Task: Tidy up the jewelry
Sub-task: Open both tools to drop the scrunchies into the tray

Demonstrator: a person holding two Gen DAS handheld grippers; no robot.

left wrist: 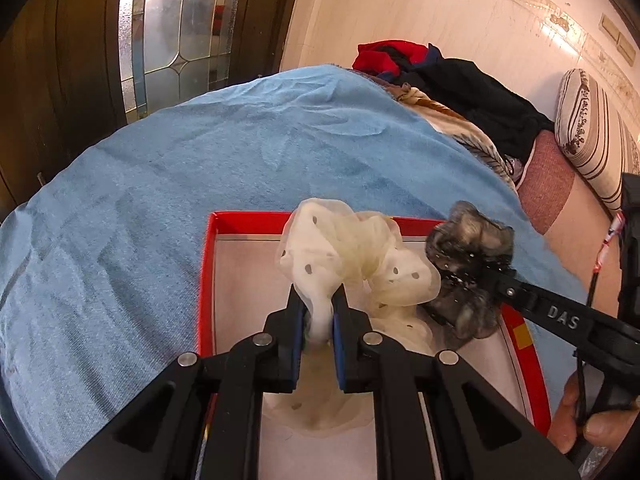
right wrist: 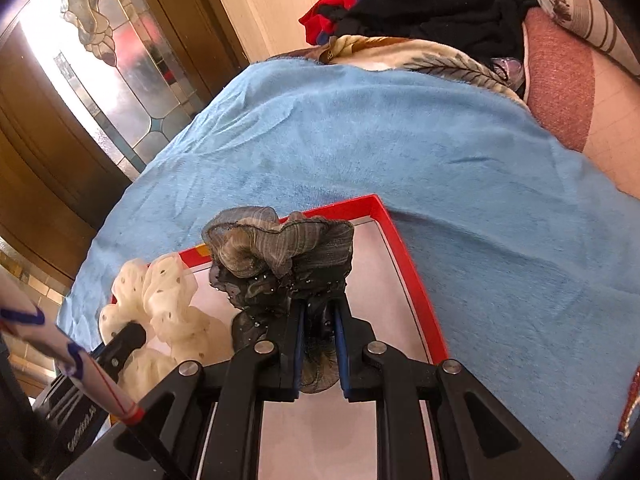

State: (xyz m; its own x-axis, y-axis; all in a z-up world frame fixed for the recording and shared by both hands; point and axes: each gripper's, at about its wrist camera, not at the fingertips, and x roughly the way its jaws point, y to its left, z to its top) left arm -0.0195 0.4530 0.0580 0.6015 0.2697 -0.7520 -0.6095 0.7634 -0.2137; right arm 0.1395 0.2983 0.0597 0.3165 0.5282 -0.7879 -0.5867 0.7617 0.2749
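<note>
A shallow red-rimmed box (left wrist: 248,218) with a white floor lies on a blue blanket (left wrist: 180,152). My left gripper (left wrist: 319,296) is shut on a cream dotted scrunchie (left wrist: 352,248), which bulges out above the box floor. To its right, my right gripper (left wrist: 460,276) holds a dark grey scrunchie (left wrist: 472,236) over the box's right side. In the right wrist view my right gripper (right wrist: 319,308) is shut on that dark grey scrunchie (right wrist: 280,248) above the red box (right wrist: 412,272). The cream scrunchie (right wrist: 168,292) and the left gripper (right wrist: 132,336) show at the lower left.
Black and red clothes (left wrist: 460,76) lie piled at the blanket's far end, next to a striped pillow (left wrist: 588,128). A dark wooden door with patterned glass (left wrist: 176,32) stands behind. A hand (left wrist: 576,412) grips the right tool's handle; a white sleeve (right wrist: 60,352) crosses the lower left.
</note>
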